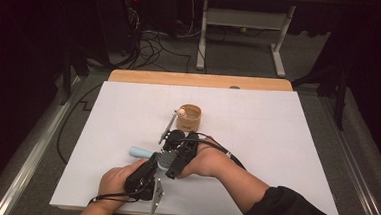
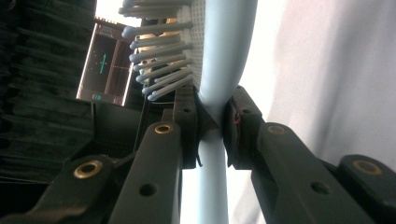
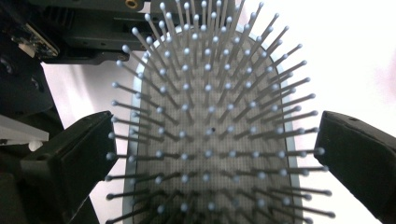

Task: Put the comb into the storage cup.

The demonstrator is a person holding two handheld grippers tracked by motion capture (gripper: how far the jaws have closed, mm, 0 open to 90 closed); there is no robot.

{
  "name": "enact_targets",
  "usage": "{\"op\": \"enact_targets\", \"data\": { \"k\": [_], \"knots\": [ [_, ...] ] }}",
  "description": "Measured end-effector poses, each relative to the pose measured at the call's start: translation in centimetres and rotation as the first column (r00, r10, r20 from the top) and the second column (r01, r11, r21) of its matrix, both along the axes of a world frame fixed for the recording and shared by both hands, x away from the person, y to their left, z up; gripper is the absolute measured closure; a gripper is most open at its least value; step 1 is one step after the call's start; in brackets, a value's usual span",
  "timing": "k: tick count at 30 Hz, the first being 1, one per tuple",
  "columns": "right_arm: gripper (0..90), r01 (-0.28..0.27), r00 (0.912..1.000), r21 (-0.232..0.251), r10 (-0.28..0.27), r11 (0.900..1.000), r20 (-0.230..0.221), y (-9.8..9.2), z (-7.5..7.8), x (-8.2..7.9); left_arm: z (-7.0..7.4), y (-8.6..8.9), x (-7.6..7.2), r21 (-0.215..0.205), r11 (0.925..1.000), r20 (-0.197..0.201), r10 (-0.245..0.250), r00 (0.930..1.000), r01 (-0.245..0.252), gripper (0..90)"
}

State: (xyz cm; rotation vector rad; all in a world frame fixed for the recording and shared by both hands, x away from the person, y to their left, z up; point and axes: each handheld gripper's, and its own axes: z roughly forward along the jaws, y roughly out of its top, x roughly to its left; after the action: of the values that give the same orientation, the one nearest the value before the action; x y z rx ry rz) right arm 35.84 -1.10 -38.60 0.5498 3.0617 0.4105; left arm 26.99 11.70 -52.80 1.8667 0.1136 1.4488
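I see the left hand-held gripper [image 2: 211, 123] clenched on the hairbrush [image 3: 210, 140] handle near the bench's [image 1: 276, 143] front edge, long axis running left-right, bristle head between the released right hand-held gripper's [image 3: 212, 158] wide jaws.

A wooden table [image 1: 200, 80] carries a large white sheet [image 1: 277, 138] that covers almost all its top; only a strip of bare wood shows at the far edge. On the sheet stands a small round wooden cup [image 1: 190, 117], perhaps with a ball-ended stick beside it.
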Motion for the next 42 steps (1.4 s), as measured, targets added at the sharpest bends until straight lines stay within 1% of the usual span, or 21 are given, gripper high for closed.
{"op": "enact_targets", "data": {
  "k": [1,2,3,5,9,12,13,14,15,19,23,30,33,36,40,42],
  "knots": [
    [0.0,-0.002,1.0000,-0.001,0.002,1.000,0.000,0.0,0.0,0.0,0.0,0.0,0.0,0.006,1.0000,-0.002,0.002,1.0000,-0.002,77.4],
    [0.0,-0.002,1.0000,0.000,0.002,1.000,-0.001,-0.1,0.0,-0.1,-0.2,-0.3,0.2,-0.057,0.9979,0.003,-0.028,0.9996,0.028,77.4],
    [0.0,-0.002,1.0000,-0.006,0.002,1.000,0.002,-0.1,0.0,-0.1,-0.2,-0.4,0.2,-0.074,0.9967,0.000,-0.034,0.9994,0.033,77.4],
    [0.0,-0.004,1.0000,-0.010,0.004,1.000,0.000,-0.3,0.1,-0.1,-0.2,-0.3,0.2,-0.059,0.9980,0.003,-0.024,0.9997,0.024,77.5],
    [0.0,-0.003,0.9999,-0.013,0.003,1.000,0.011,-0.6,0.3,-0.2,-0.3,-0.3,0.2,-0.053,0.9983,0.002,-0.025,0.9997,0.025,77.4],
    [0.0,-0.005,0.9999,-0.024,0.005,1.000,0.011,-1.0,0.5,-0.2,-0.3,-0.3,0.2,-0.054,0.9983,-0.001,-0.021,0.9998,0.021,77.4],
    [0.0,-0.003,0.9999,-0.021,0.004,1.000,0.011,-1.2,0.5,-0.3,-0.2,-0.3,0.3,-0.053,0.9984,-0.001,-0.019,0.9998,0.019,77.5],
    [0.0,-0.005,0.9999,-0.022,0.005,1.000,0.010,-1.4,0.5,-0.4,-0.7,-0.8,0.4,-0.152,0.9862,-0.016,-0.068,0.9975,0.065,77.4],
    [0.0,-0.002,0.9999,-0.019,0.002,1.000,0.013,-1.5,0.5,-0.5,-0.7,-0.9,0.4,-0.158,0.9851,-0.013,-0.071,0.9974,0.068,77.5],
    [0.0,0.003,0.9998,-0.021,-0.003,1.000,0.019,-2.4,0.7,-0.7,-0.8,-0.9,0.5,-0.160,0.9852,-0.008,-0.065,0.9978,0.063,77.4],
    [0.0,0.011,0.9996,-0.023,-0.010,1.000,0.026,-3.3,0.8,-0.8,-0.8,-0.8,0.6,-0.152,0.9870,-0.004,-0.054,0.9985,0.053,77.4],
    [0.0,0.029,0.9989,-0.027,-0.028,0.999,0.036,-4.8,1.0,-0.9,-0.9,-0.9,0.6,-0.149,0.9875,-0.010,-0.053,0.9985,0.051,77.4],
    [0.0,0.030,0.9990,-0.028,-0.029,0.999,0.033,-5.4,0.8,-1.0,-0.9,-0.9,0.6,-0.146,0.9881,-0.007,-0.048,0.9988,0.046,77.4],
    [0.0,0.028,0.9992,-0.030,-0.027,0.999,0.029,-5.9,0.6,-1.1,-0.9,-0.9,0.7,-0.157,0.9865,-0.010,-0.049,0.9988,0.047,77.4],
    [0.0,0.038,0.9987,-0.040,-0.037,0.998,0.036,-6.7,0.4,-1.1,-1.0,-0.9,0.7,-0.147,0.9880,-0.007,-0.049,0.9988,0.048,77.4],
    [0.0,0.046,0.9985,-0.040,-0.045,0.998,0.031,-7.1,0.2,-1.0,-1.0,-0.9,0.7,-0.145,0.9884,-0.006,-0.047,0.9989,0.046,77.4]
  ]
}}
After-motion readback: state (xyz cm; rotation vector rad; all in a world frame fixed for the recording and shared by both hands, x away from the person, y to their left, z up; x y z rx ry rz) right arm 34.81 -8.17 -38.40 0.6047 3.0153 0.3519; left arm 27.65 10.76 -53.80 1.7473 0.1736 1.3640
